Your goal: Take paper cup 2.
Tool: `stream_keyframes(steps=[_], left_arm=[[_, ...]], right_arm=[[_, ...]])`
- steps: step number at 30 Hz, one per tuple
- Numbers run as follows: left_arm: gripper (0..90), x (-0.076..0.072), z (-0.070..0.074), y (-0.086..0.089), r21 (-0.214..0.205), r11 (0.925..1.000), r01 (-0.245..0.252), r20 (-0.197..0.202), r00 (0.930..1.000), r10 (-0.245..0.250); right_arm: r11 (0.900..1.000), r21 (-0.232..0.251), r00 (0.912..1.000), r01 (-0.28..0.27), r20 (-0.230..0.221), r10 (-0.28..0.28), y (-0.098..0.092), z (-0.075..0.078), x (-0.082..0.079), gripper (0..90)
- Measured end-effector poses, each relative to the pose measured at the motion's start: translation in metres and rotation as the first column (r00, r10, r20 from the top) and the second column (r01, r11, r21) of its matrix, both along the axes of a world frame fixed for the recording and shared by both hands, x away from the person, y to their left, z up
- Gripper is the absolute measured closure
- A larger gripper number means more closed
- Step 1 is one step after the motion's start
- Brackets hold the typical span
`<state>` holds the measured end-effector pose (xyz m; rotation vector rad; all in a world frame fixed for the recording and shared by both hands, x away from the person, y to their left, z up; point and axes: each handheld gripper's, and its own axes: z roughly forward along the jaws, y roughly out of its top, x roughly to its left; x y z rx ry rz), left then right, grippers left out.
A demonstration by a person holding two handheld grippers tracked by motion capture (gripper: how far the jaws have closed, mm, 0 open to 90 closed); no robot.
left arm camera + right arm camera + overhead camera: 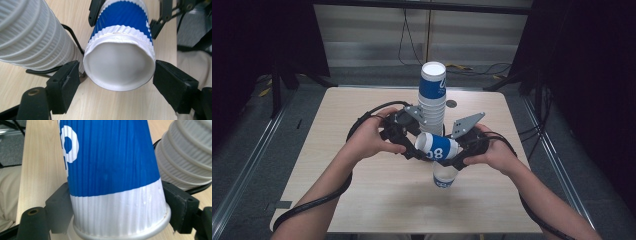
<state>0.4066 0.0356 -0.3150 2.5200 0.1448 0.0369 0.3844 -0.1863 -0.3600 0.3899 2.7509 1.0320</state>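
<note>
My right gripper (117,220) clamps the rim end of the blue-and-white cup (438,148), held sideways above the table (362,200). My left gripper's (116,77) jaws stand slightly apart beside its base, not pressing. Beyond stands the cup stack (432,95).

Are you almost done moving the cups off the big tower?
Just starting, it looks like. One blue cup already stands upside down on the table. The right gripper is shut on a second cup, held sideways, while the left gripper sits open around its bottom end. The tall stack still waits.
</note>
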Motion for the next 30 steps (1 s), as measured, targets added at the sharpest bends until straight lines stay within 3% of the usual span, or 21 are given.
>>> stream_keyframes(steps=[3,11,21,23,30], left_arm=[[21.8,-0.002,-0.001,-0.004,0.062,0.9979,0.017,0.021,0.9996,-0.018],[22.2,-0.005,-0.002,-0.014,0.159,0.9867,0.037,0.038,0.9983,-0.044],[24.1,-0.007,-0.003,-0.023,0.173,0.9839,0.043,0.019,0.9987,-0.047],[24.7,-0.007,-0.004,-0.025,0.190,0.9799,0.061,0.020,0.9976,-0.066],[28.6,-0.007,-0.007,-0.027,0.183,0.9811,0.063,0.019,0.9975,-0.068]], right_arm=[[0.9999,-0.010,0.9999,-0.001,-0.012,0.001,0.001,0.000,0.000,19.8],[0.9966,-0.081,0.9996,-0.013,-0.025,0.011,0.002,0.001,0.003,19.8],[0.9930,-0.111,0.9983,-0.041,-0.045,0.036,0.006,0.001,0.003,19.4],[0.9930,-0.113,0.9984,-0.035,-0.048,0.030,0.006,0.001,0.002,19.4],[0.9884,-0.142,0.9979,-0.054,-0.043,0.048,0.010,0.000,0.002,19.2]])
